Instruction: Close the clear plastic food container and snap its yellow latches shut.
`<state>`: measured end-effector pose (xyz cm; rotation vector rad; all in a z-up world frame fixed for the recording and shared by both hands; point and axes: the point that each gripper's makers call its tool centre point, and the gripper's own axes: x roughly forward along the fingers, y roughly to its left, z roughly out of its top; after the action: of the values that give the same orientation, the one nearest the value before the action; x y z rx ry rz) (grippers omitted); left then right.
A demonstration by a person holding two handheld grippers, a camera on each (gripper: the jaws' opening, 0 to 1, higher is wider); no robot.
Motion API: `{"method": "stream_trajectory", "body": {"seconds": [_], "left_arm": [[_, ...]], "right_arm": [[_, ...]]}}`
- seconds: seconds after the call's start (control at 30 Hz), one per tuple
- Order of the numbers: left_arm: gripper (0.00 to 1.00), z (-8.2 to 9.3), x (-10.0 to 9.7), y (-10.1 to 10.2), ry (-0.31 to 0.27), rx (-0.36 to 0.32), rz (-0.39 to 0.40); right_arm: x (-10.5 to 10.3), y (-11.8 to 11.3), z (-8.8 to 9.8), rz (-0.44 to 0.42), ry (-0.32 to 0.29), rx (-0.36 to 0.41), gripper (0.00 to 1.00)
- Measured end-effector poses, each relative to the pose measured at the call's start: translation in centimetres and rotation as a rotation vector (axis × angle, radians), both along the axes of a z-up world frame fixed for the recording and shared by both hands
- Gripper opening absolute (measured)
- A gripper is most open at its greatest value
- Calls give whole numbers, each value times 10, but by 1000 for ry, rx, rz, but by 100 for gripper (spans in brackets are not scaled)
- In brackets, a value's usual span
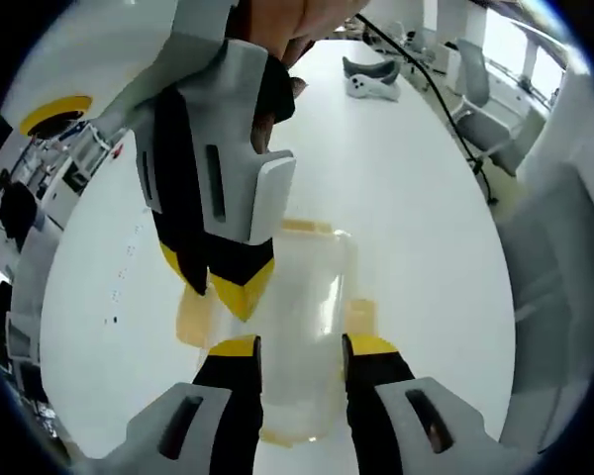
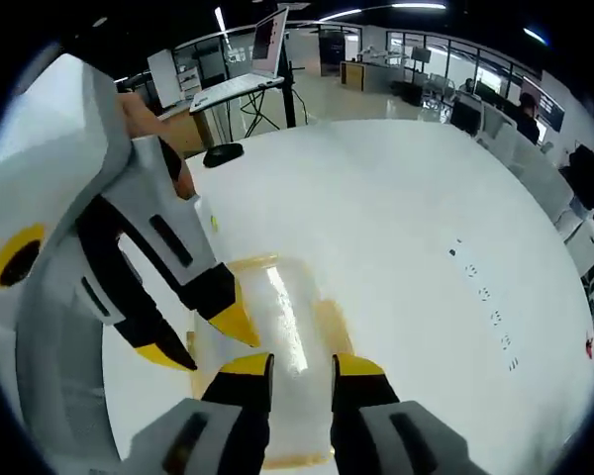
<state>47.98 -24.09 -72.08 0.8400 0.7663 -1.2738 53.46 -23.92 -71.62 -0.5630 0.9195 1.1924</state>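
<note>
An open-plan office with desks and chairs is seen behind a white worktop (image 1: 396, 188), on which a clear plastic food container (image 1: 307, 327) with yellow latches (image 1: 361, 317) lies. Its lid is on; nothing can be made out inside. The left hand-held gripper (image 1: 299, 348) is poised over the container's near end, its jaws parted with nothing between them. The right hand-held gripper (image 2: 302, 368) is held likewise from the opposite end, jaws apart and empty. In each view the other gripper's yellow tips are seen just above the container.
</note>
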Motion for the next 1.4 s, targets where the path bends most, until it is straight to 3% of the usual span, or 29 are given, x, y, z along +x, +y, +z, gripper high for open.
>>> {"method": "stream_trajectory", "body": {"seconds": [0.47, 0.83, 1.4], "left_arm": [[35, -4, -9, -1, -35, 9, -35], [37, -12, -10, 0, -96, 23, -68], [37, -14, -10, -1, -161, -4, -31]], "right_arm": [[8, 4, -5, 19, 10, -12, 24], [7, 4, -15, 32, 32, -22, 29], [7, 6, -18, 63, 103, 3, 32]]}}
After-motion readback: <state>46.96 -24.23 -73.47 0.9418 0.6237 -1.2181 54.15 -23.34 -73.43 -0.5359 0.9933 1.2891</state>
